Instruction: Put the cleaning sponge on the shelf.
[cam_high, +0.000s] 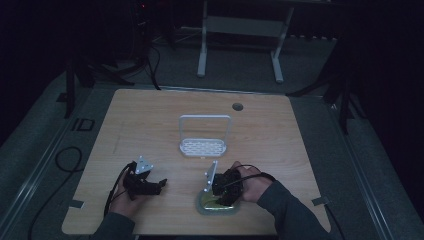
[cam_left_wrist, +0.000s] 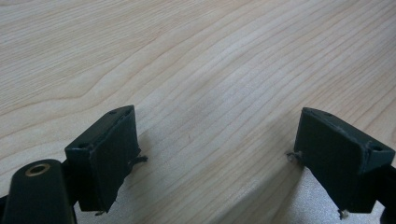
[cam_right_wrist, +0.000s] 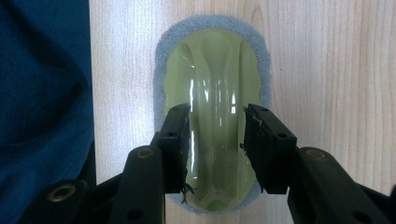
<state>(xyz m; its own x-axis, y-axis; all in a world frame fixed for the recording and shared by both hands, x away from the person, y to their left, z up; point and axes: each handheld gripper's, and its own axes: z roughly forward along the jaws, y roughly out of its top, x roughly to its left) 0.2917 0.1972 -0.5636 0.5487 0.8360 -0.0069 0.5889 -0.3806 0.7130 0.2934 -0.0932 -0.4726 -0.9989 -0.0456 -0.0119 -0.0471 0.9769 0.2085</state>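
The right gripper (cam_right_wrist: 217, 144) straddled the glossy olive-green, grey-padded scrubber's (cam_right_wrist: 212, 79) raised handle, unclenched, at the table's (cam_high: 150, 120) six o'clock; the left gripper (cam_left_wrist: 215, 154) gaped empty.

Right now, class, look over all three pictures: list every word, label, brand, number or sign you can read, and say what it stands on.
None can be read.
The scrubber with its green handle and grey pad bears no lettering.
The white rack shows only slots, no label.
The wooden table shows grain, no print.
The left gripper and the right gripper carry screws, no markings.
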